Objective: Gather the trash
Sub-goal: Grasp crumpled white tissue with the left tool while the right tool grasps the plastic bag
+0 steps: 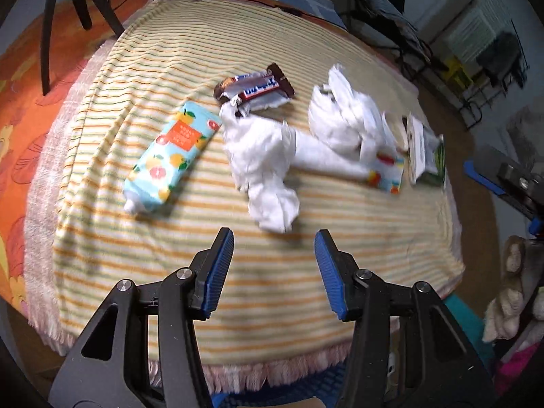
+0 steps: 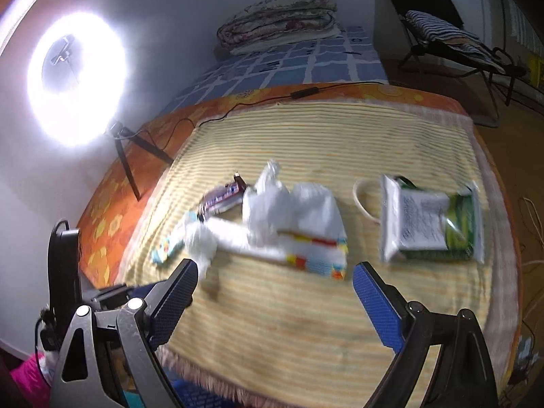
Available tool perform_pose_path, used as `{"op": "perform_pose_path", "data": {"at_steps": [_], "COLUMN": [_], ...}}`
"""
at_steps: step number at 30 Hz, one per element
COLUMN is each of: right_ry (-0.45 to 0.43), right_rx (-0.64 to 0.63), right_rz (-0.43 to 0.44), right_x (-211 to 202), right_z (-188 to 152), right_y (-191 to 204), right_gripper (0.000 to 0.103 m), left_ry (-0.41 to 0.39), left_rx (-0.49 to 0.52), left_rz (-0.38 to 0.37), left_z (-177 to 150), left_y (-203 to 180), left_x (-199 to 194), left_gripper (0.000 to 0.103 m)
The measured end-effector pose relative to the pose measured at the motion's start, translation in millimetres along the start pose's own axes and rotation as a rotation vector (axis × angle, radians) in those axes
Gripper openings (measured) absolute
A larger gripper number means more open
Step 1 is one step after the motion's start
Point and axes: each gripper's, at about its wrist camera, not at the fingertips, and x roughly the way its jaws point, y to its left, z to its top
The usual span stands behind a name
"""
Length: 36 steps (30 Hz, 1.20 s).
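Right now both tools hang above the near edge of a striped blanket spread over a bed, and neither touches anything. Seen from the left wrist, the left tool has its blue pads spread wide with nothing between them. Seen from the right wrist, the right tool is likewise spread wide and holds nothing.

From the left tool, the trash lies in a loose row across the blanket. At 12 o'clock, closest, is a crumpled white tissue. At 10 o'clock lies a citrus-print tissue pack, tilted, its far corner just beside the tissue. Beyond the tissue, at 12 o'clock, is a torn chocolate bar wrapper, touching the tissue's far end. At 1 o'clock sits a white plastic bag, bunched up, with a colourful flat wrapper at its near side. Further to 2 o'clock is a green and white packet near the blanket's right edge.

From the right tool, the plastic bag is at 12 o'clock and the packet at 1 o'clock, lying flat, apart from the bag. A lit ring light stands at 10 o'clock.
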Motion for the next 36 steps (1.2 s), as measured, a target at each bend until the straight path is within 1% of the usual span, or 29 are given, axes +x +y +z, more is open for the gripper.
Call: {"op": "perform_pose_path", "data": {"at_steps": [6,12,14,16,17,19,22,26,27,29,31,34,35,36], "right_ry": [0.04,0.097,0.11,0.123,0.129,0.142,0.167,0.189,0.191,0.192,0.186,0.173,0.167,0.155], "right_rx": [0.006,0.023,0.02,0.013,0.008,-0.002,-0.013,-0.032,-0.039,-0.05,-0.057,-0.065,-0.066,-0.066], "right_rz": [-0.002,-0.005,-0.008,-0.013,-0.014,-0.019,-0.024,-0.045,-0.051,-0.067,-0.056,-0.047,-0.045,-0.047], "right_x": [41.9,77.0,85.9,94.0,97.8,105.4,117.2,127.9,128.9,129.7,127.3,121.9,119.4,115.1], "right_z": [30.7,43.4,45.1,45.6,45.7,44.5,42.8,38.7,37.5,36.2,35.3,34.2,34.0,33.5], "right_y": [4.4,2.3,2.6,3.6,3.9,5.4,6.3,5.5,5.7,5.7,4.7,5.0,5.7,6.3], "right_gripper": [0.094,0.094,0.094,0.094,0.094,0.094,0.094,0.094,0.093,0.082,0.077,0.063,0.06,0.059], "left_ry": [-0.015,0.009,0.012,0.008,0.008,0.008,0.006,-0.004,-0.006,-0.012,-0.02,-0.036,-0.042,-0.046], "left_rx": [-0.03,-0.055,-0.054,-0.043,-0.044,-0.06,-0.069,-0.046,-0.04,-0.03,-0.017,-0.001,0.002,0.003], "left_rz": [0.006,0.009,0.021,0.043,0.045,0.041,0.037,0.063,0.068,0.07,0.073,0.075,0.07,0.065], "left_z": [20.5,29.2,31.3,34.0,33.9,36.6,36.8,34.6,34.7,32.9,32.5,29.9,29.9,29.2], "left_y": [0.9,3.5,4.8,4.6,7.1,12.1,23.4,27.3,26.2,23.4,21.3,19.3,18.6,17.6], "left_x": [12.4,33.4,38.7,41.4,41.9,42.8,39.2,31.9,31.2,28.1,23.9,13.2,9.4,6.5], "left_gripper": [0.051,0.051,0.043,0.029,0.027,0.018,0.015,0.013,0.013,0.013,0.013,0.013,0.013,0.012]}}
